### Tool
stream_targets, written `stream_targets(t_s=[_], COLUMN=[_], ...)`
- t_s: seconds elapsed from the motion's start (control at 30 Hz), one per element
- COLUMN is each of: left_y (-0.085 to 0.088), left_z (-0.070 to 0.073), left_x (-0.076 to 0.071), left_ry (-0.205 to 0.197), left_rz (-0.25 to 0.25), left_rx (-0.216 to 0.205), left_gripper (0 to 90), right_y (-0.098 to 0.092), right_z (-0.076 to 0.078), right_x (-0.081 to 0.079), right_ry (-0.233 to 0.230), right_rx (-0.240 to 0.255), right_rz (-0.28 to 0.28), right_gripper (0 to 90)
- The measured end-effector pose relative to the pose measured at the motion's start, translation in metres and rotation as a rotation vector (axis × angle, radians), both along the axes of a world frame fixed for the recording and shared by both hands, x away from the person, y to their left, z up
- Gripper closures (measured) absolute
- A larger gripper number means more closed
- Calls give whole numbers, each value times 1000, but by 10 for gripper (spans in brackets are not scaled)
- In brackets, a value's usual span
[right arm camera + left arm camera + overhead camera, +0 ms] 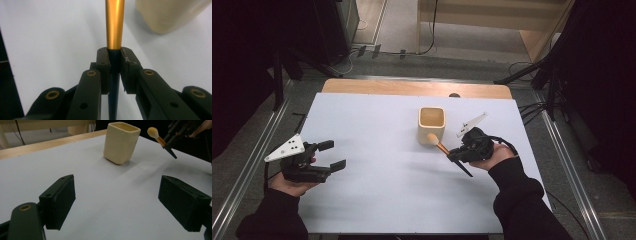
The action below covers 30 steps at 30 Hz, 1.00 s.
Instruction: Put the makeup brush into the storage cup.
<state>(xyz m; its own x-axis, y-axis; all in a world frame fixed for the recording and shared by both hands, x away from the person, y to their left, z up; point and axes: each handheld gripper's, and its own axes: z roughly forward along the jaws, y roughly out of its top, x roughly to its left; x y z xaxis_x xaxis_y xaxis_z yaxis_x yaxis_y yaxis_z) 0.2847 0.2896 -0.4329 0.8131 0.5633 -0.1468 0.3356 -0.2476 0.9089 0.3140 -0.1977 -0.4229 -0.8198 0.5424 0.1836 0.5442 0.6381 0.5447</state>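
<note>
One brush (439, 145), clamped in right tool (451, 154) by its handle, soft head just beside cup (432, 125) rim. Risk: off-centre dip knocks cup over on worktop (377, 185). Left tool (331, 156) apart, idle.

The white tabletop (377, 200) lies bare across its whole near and left part, so a gripper could sweep freely there. The one standing obstacle is the cream square cup (432, 125), upright right of the middle towards the far side. Just beside its near wall, the makeup brush (438, 144) slants above the surface, its rounded head close against the cup, clamped in the right gripper (457, 156), which closes the passage on the cup's near right. The left gripper (334, 155), jaws apart, hovers well clear at the near left. Open room remains behind the cup up to the wooden far edge (412, 88).
</note>
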Motion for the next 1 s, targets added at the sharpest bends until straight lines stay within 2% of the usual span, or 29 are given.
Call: stream_targets(t_s=[0.03, 0.13, 0.2, 0.23, 0.27, 0.3, 0.43, 0.47, 0.5, 0.57, 0.6, 0.63, 0.67, 0.9, 1.0], left_y=[0, 0, -1, -1, -1, -2, -7, -10, -11, -16, -20, -20, -24, -42, -49], left_z=[0, 1, 1, 3, 3, 5, 9, 10, 11, 14, 17, 17, 19, 23, 24], left_x=[0, 0, 0, 2, 2, 2, 4, 4, 5, 6, 8, 8, 8, 10, 11], left_ry=[0, 4, 16, 25, 25, 26, 35, 42, 45, 45, 46, 46, 48, 53, 55], left_rz=[0, 0, -1, -13, -13, -15, -32, -39, -46, -63, -74, -74, -88, -140, -160], left_rx=[0, -7, -29, -43, -43, -48, -60, -61, -63, -62, -56, -56, -58, -43, -40], left_gripper=[146, 146, 145, 145, 144, 144, 142, 140, 140, 139, 139, 139, 139, 140, 139], right_y=[0, -4, -7, -9, -9, -10, -13, -13, -13, -12, -11, -11, -10, -4, -1], right_z=[0, 3, 5, 6, 6, 7, 7, 5, 5, 3, 0, 0, -2, -5, -4], right_x=[0, -4, -6, -8, -8, -9, -17, -21, -21, -23, -26, -26, -28, -30, -31], right_ry=[0, -39, -67, -85, -85, -92, -192, -216, -216, -223, -239, -239, -266, -256, -267], right_rx=[0, 69, 95, 140, 140, 163, 261, 301, 301, 333, 387, 387, 413, 427, 436], right_rz=[0, -11, -17, -25, -25, -26, -18, -28, -28, -28, -19, -19, -11, 6, 18], right_gripper=[795, 795, 795, 795, 795, 795, 795, 795, 795, 795, 795, 795, 795, 795, 795])
